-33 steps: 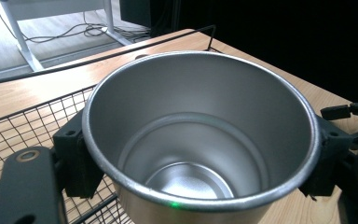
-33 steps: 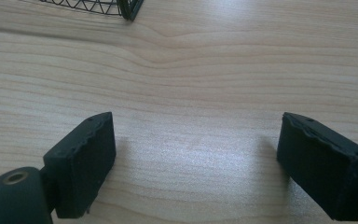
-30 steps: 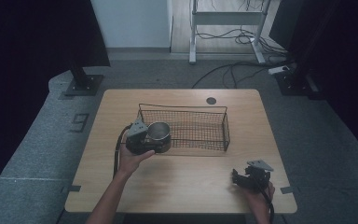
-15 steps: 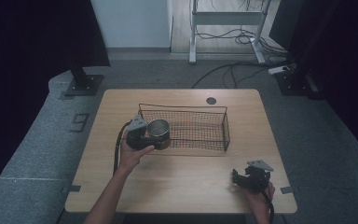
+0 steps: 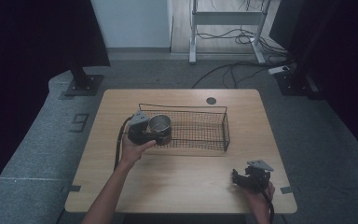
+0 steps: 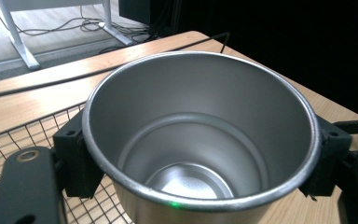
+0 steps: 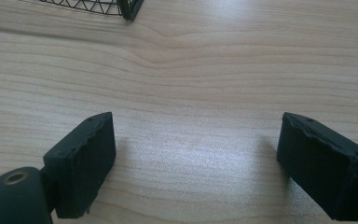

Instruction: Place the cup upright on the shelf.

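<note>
The left claw [image 5: 154, 134] is holding a shiny metal cup [image 5: 159, 125]. In the left gripper view the two black pads press on the cup's [image 6: 200, 140] sides, one on each side, so the grip looks tight. The cup is empty inside and stands upright.

From the high view, the cup is at the left end of the black wire basket [image 5: 200, 129]. It seems to hang over that end of the basket, but it is hard to tell from here whether its bottom already touches the wire floor or is a little above it.

The right claw [image 5: 238, 177] waits near the front right corner of the tabletop [image 5: 186, 172], well apart from the cup. In the right gripper view its jaws stand wide open with nothing between them, just bare wood below. A corner of the basket [image 7: 121, 7] peeks in at the top of that view.

The step in hand looks like putting the cup into the basket. The next move would be to bring the cup down until it sits flat on the wire floor, keeping it upright so it does not tip. Then the left claw should open and pull back without bumping the cup or catching the basket's rim.
</note>
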Available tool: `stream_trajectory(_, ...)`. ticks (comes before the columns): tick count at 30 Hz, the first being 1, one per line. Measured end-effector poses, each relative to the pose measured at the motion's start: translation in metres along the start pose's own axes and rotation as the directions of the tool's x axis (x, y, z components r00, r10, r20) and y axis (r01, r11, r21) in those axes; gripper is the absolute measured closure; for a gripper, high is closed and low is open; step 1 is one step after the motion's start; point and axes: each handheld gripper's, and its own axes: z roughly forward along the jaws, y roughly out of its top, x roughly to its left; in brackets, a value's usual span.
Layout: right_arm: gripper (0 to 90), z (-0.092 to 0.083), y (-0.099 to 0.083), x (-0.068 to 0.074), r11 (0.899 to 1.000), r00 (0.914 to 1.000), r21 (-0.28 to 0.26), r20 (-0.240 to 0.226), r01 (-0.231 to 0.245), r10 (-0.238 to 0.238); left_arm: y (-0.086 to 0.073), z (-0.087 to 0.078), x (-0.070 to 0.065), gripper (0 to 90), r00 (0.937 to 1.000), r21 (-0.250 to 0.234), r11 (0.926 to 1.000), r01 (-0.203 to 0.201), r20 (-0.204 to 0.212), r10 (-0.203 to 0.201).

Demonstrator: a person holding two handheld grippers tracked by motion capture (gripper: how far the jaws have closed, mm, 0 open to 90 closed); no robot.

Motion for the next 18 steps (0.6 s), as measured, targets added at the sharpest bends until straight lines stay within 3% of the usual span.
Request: stream_trajectory(18, 11.5, 0.0, 0.0, 0.0, 1.0, 1.0, 0.001, 0.0, -0.002, 0.002, 0.01, 0.013, 0.007, 18.9, 0.9999, 0.021, 0.9997, -0.011, -0.008, 0.011)
